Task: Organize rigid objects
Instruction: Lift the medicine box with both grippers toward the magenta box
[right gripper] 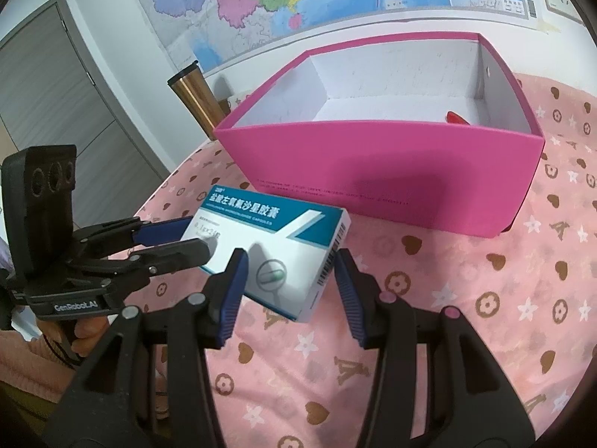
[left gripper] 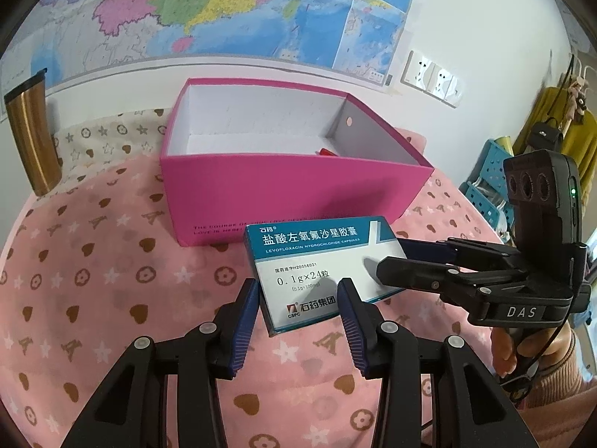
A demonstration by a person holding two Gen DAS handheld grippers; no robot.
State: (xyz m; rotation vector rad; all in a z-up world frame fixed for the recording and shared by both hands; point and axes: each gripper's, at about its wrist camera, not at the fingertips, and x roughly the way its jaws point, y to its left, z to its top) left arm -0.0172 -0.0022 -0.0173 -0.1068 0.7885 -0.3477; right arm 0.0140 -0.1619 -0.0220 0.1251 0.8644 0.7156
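A teal and white medicine box (left gripper: 321, 268) lies tilted just in front of an open pink box (left gripper: 291, 190) on a pink patterned cloth. My left gripper (left gripper: 298, 287) is open with its near end between the fingers. My right gripper (left gripper: 388, 257) comes in from the right, its fingers above and below the box's right end. In the right wrist view the medicine box (right gripper: 276, 250) sits between my right gripper's (right gripper: 289, 257) open fingers, and my left gripper (right gripper: 186, 235) straddles its left end. Whether either one touches it I cannot tell. A red object (right gripper: 457, 117) lies inside the pink box (right gripper: 391, 171).
A copper travel mug (left gripper: 31, 134) stands at the back left on the cloth (left gripper: 93, 280). A wall with a map (left gripper: 231, 7) and a socket panel (left gripper: 434, 76) is behind the pink box. A blue rack (left gripper: 488, 183) and hanging clothes are at the right.
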